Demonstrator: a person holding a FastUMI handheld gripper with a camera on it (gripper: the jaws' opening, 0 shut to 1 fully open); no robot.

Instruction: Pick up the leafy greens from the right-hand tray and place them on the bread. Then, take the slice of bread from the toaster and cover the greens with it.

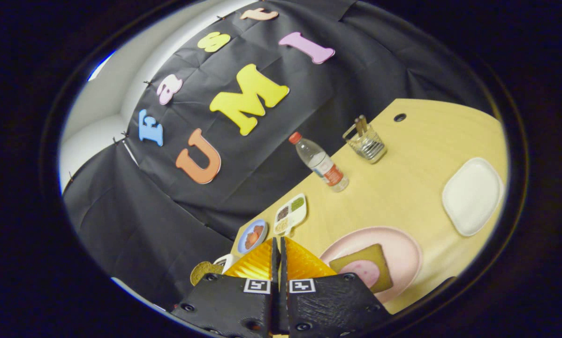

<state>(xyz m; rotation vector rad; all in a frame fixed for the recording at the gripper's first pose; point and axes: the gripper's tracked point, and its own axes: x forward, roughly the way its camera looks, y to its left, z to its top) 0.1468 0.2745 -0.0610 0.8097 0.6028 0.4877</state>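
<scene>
The gripper [279,246] is closed with nothing held. It should be opened and aimed past the bread [363,272] on the pink plate [403,253], just ahead to the right, toward the white tray [472,195] beyond, where no greens can be made out.

Pale wood surface [403,197]; pink plate [403,249] with brown bread [356,263]; white tray [471,195] at right; red-capped clear bottle [321,162]; small blue dish [252,236].

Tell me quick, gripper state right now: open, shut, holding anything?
Gripper: shut, fingers pressed together with nothing between them, raised above the table edge near the pink plate with the bread.
</scene>
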